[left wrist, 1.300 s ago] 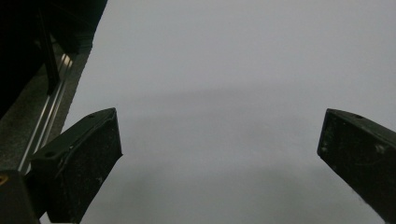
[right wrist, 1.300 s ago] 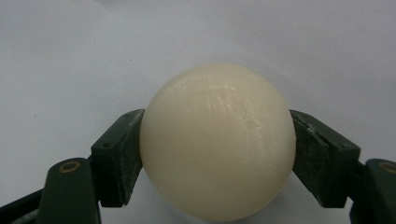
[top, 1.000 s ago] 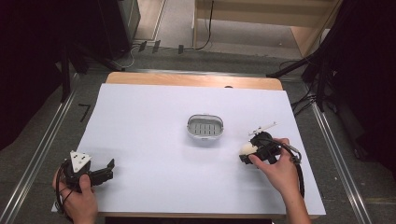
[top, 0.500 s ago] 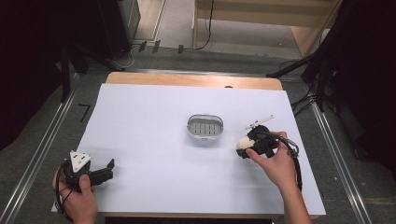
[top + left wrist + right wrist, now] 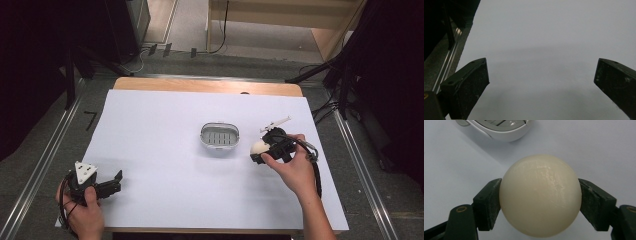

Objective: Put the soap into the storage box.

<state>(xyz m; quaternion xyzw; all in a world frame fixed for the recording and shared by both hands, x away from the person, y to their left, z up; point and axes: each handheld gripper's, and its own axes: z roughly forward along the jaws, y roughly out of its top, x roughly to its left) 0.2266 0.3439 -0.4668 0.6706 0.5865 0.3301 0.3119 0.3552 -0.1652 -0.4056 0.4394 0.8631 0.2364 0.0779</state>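
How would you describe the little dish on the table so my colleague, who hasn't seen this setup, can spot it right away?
Start at the white sheet covering the table and look a little right of its middle. There sits a small oval soap dish, pale grey with a slatted floor. Unlike the smooth cream ball gripped in the right gripper beside it, the dish is open, ribbed, and lies free on the sheet.

Soap dish [image 5: 496, 128] cut off by top edge.

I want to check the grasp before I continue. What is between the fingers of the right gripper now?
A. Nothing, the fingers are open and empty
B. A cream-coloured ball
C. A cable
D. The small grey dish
B: in the right gripper view the fingers press on both sides of the cream-coloured ball, while the small grey dish sits apart on the table.
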